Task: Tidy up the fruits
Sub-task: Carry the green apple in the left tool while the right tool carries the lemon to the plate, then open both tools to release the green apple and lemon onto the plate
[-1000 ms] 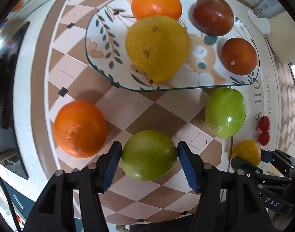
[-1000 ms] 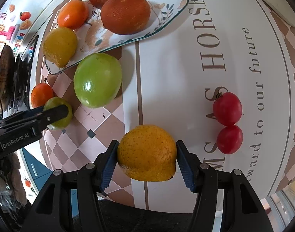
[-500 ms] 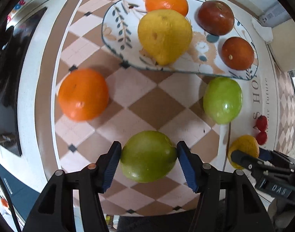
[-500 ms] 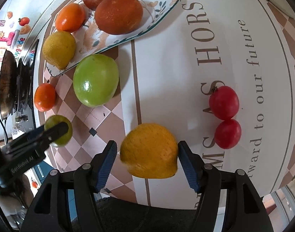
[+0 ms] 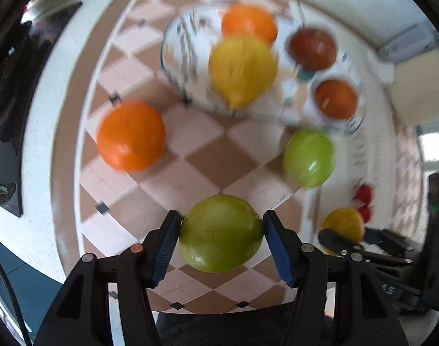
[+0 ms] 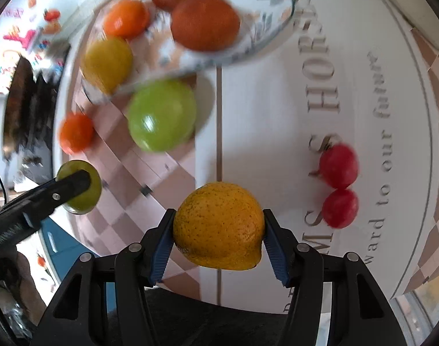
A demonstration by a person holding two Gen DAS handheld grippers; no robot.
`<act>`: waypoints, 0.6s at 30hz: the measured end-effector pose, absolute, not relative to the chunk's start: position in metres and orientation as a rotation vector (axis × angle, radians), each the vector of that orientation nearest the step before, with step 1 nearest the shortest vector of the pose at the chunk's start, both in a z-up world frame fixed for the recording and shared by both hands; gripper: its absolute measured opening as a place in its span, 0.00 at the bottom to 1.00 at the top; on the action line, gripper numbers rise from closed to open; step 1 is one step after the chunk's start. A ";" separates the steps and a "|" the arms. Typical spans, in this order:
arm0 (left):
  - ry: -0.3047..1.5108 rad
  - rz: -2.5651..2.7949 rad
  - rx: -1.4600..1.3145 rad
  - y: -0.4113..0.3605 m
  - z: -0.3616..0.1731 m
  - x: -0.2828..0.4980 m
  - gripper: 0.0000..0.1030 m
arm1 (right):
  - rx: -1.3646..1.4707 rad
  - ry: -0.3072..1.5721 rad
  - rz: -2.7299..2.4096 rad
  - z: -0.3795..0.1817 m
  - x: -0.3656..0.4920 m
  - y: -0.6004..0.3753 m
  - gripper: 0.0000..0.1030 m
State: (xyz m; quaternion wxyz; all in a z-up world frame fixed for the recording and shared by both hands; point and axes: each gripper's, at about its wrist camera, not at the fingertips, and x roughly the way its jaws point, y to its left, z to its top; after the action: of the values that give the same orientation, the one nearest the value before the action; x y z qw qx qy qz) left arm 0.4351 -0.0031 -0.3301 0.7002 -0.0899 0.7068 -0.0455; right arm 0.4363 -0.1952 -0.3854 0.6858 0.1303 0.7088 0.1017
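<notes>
My left gripper (image 5: 221,238) is shut on a green fruit (image 5: 221,232), held above the checkered mat. My right gripper (image 6: 218,232) is shut on a yellow-orange citrus (image 6: 219,225), also lifted. The patterned plate (image 5: 185,66) at the back holds an orange (image 5: 248,21), a yellow fruit (image 5: 242,69) and two dark red fruits (image 5: 311,47) (image 5: 336,98). On the mat lie a loose orange (image 5: 131,135) and a second green fruit (image 5: 308,157). Two small red fruits (image 6: 339,184) lie to the right. Both views are motion-blurred.
The round mat's white lettered part (image 6: 306,101) spreads to the right. A dark stove top (image 5: 6,92) borders the mat on the left. A beige box (image 5: 421,86) stands at the far right. The table's front edge (image 5: 219,314) lies just below the grippers.
Both grippers have risen and pulled back with their fruits; the plate and loose fruits now look smaller and farther. The right gripper's pads have closed tight on the citrus.
</notes>
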 end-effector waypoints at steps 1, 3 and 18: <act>1.548 -0.108 -0.213 0.000 -0.317 0.442 0.55 | 0.311 1.569 0.233 -0.378 0.441 -0.198 0.59; 1.508 -0.118 -0.230 0.004 -0.295 0.457 0.55 | 0.348 1.514 0.238 -0.356 0.456 -0.207 0.59; 1.571 -0.007 -0.127 0.038 -0.336 0.618 0.56 | 0.209 1.431 0.108 -0.348 0.617 -0.229 0.59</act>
State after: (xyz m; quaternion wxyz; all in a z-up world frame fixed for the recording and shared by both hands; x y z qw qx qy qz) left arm 0.6183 0.0379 -0.3359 0.7053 -0.0572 0.7066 -0.0031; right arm 0.6170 -0.2289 -0.3481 0.7484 0.0954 0.6545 0.0495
